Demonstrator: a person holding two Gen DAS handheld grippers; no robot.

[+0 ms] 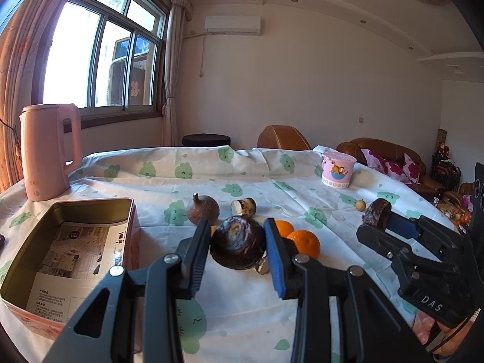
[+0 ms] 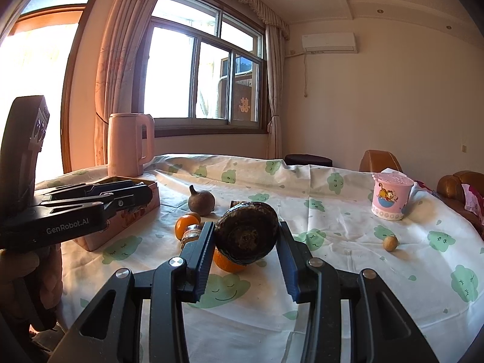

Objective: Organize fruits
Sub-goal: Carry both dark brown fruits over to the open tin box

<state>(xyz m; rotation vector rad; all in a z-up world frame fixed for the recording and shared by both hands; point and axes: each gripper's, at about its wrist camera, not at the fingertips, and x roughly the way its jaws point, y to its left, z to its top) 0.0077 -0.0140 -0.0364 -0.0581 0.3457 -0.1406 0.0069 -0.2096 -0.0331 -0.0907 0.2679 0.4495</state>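
Altogether 2 oranges [image 1: 304, 243], 1 tin [image 1: 68, 260]

Look past the work and you find a pink kettle [image 1: 50, 151] standing at the far left of the tabletop [image 1: 242, 302], whose white cloth is printed with green cloud faces. You see a pink cartoon cup [image 1: 338, 171] standing near the far right edge, well apart from the kettle. Behind them you have a curtained window [image 1: 103, 60], a white air conditioner [image 1: 232, 25] high on the wall, and a brown leather sofa [image 1: 381, 148] with flowered cushions.
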